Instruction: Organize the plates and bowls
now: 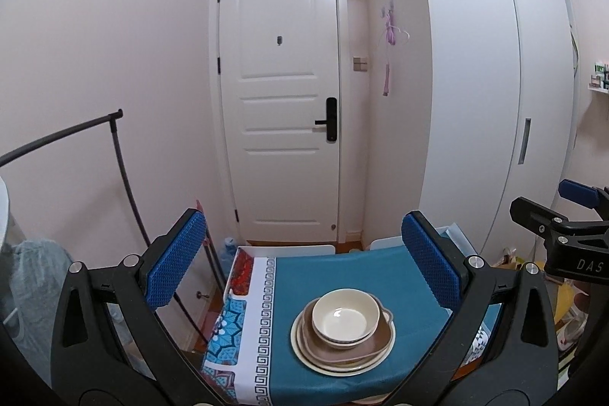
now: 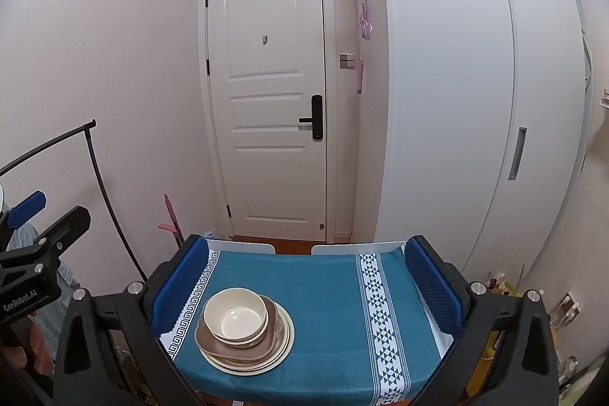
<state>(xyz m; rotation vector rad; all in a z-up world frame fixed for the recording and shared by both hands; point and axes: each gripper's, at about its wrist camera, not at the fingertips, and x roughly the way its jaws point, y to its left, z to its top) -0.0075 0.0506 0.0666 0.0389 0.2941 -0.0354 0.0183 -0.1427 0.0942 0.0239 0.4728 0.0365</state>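
One stack of dishes stands on the teal tablecloth (image 1: 335,273) (image 2: 323,292). A cream bowl (image 1: 345,315) (image 2: 236,315) sits on top, nested in a second bowl. Under them lie a brown plate (image 1: 377,339) (image 2: 272,333) and cream plates (image 1: 304,345) (image 2: 283,345). My left gripper (image 1: 304,265) hangs open above and in front of the stack, nothing between its blue pads (image 1: 175,265). My right gripper (image 2: 304,288) is also open and empty, with the stack low on its left side. Each gripper shows at the edge of the other's view.
The small table stands before a white door (image 1: 279,101) (image 2: 266,90). A tall white wardrobe (image 1: 475,82) (image 2: 456,101) fills the right. A black clothes rail (image 1: 121,170) (image 2: 95,158) stands left of the table. Clutter lies on the floor at the right (image 2: 563,311).
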